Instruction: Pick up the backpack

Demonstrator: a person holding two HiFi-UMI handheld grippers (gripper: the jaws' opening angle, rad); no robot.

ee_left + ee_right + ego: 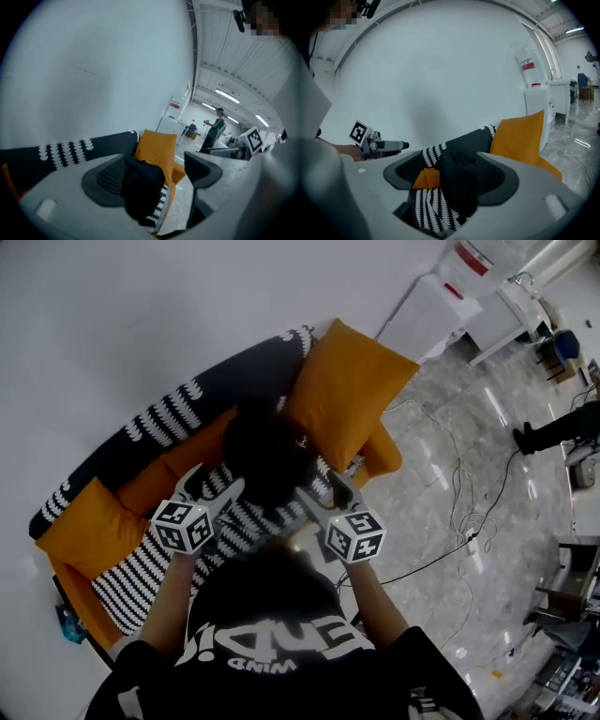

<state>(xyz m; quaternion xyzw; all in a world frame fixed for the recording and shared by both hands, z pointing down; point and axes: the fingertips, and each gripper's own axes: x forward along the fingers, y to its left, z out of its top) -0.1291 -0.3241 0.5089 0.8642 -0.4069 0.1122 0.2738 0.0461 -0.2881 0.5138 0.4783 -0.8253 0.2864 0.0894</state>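
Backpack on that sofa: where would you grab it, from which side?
I'd grip the black backpack by its two sides, one gripper each, from the sofa's front. It sits as a soft lump beside the orange cushion, sides exposed, no handle showing. The open left gripper and right gripper flank it.

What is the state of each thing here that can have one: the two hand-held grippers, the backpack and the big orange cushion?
Left hand-held gripper: jaws open, nothing gripped.
Right hand-held gripper: jaws open, nothing gripped.
Backpack: resting on the sofa, not yet lifted.
Big orange cushion: standing upright on the sofa, next to the backpack.
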